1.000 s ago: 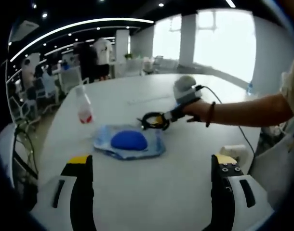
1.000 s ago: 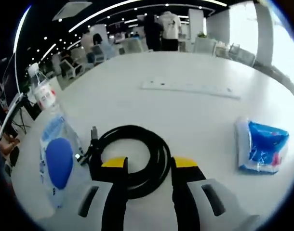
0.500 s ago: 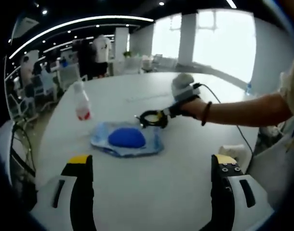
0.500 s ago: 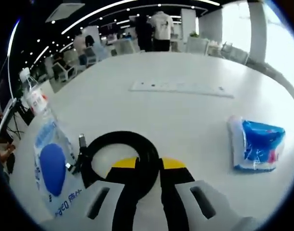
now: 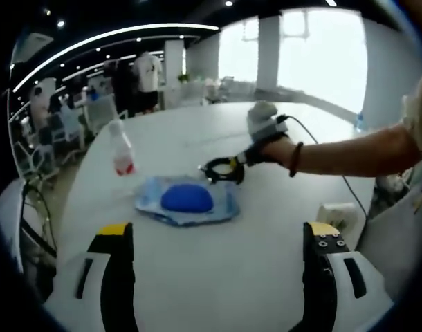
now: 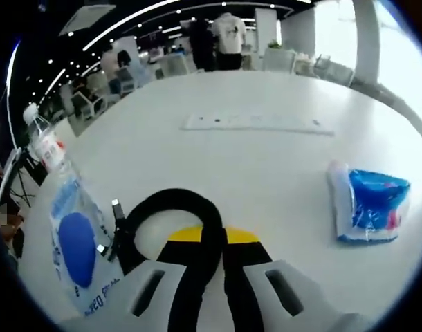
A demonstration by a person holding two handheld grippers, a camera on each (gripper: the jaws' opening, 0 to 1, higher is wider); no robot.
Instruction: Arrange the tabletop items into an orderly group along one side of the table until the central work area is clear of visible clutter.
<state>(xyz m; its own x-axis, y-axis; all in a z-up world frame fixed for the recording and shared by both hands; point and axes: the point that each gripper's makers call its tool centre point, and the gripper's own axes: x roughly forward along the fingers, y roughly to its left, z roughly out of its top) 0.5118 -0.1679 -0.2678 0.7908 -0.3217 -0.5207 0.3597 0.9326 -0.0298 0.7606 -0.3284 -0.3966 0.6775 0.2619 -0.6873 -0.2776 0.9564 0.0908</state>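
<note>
Left gripper view: the left gripper [image 5: 214, 238] hangs over the white table [image 5: 266, 228] with its fingers wide apart and nothing between them, as a second ago. Across the table the right gripper [image 5: 233, 166], held in a person's hand [image 5: 274, 150], now pinches the black cable coil [image 5: 221, 170] just beside the clear bag [image 5: 185, 202] with a blue object inside. A water bottle [image 5: 120, 149] stands upright beyond the bag.

Right gripper view: the right gripper's fingers [image 6: 242, 238], apart around the coil's near side a second ago, have closed on it. The cable coil [image 6: 171, 214] touches the bag's [image 6: 76, 238] edge. A white power strip [image 6: 256, 123] lies farther off; a blue-and-white packet [image 6: 370, 204] lies well apart on the right, the bottle [image 6: 43, 144] on the left.
</note>
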